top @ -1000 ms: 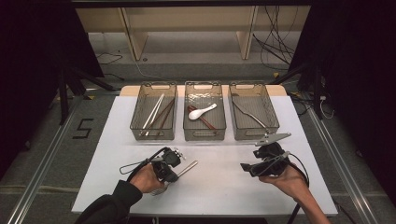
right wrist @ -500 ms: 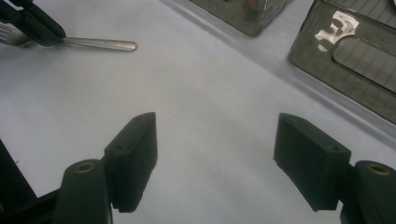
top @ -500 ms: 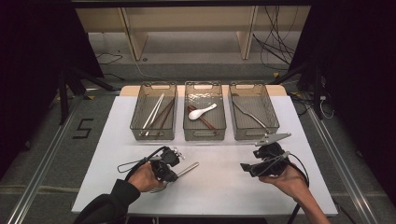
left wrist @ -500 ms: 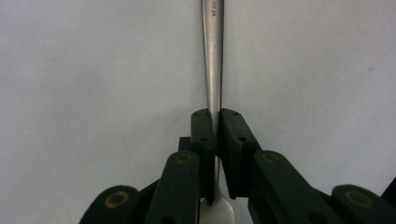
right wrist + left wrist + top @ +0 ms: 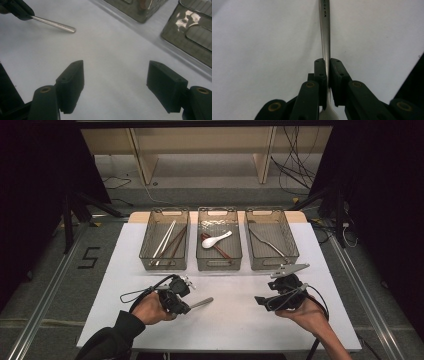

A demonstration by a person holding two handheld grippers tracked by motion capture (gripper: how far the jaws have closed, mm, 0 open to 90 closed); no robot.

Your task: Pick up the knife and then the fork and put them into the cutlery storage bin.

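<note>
**Metal utensil clamped in left gripper; right gripper wide and empty**

High view. Left gripper (image 5: 176,296) held low over the white table (image 5: 235,330), near its front edge, left of centre. Jaws closed on a metal utensil (image 5: 201,302); handle sticks out from the jaws toward the right gripper, just above the table. Right gripper (image 5: 282,296) well apart, off to the right, tips turned toward the left gripper; nothing between the jaws. Beyond both grippers, three mesh baskets in a row at the far side of the table. Left basket (image 5: 150,251), beyond the left gripper: light and dark chopsticks (image 5: 169,241) inside. Middle basket (image 5: 219,266): white spoon (image 5: 216,240) lying on a dark red one. Right basket (image 5: 292,254), beyond the right gripper: a thin metal piece, type cannot tell.

Left gripper view. Both pads pressed tight on the utensil's flat handle, gripped near the end where it widens below the jaws. Handle runs straight ahead from the jaws, small stamped lettering on it, not legible. White table behind.

Right gripper view. Jaws stand far apart, bare table between them, no contact with anything. Ahead and left of the jaws: rounded handle end poking from the left gripper's black tip. Ahead and right: walls of two baskets.
</note>
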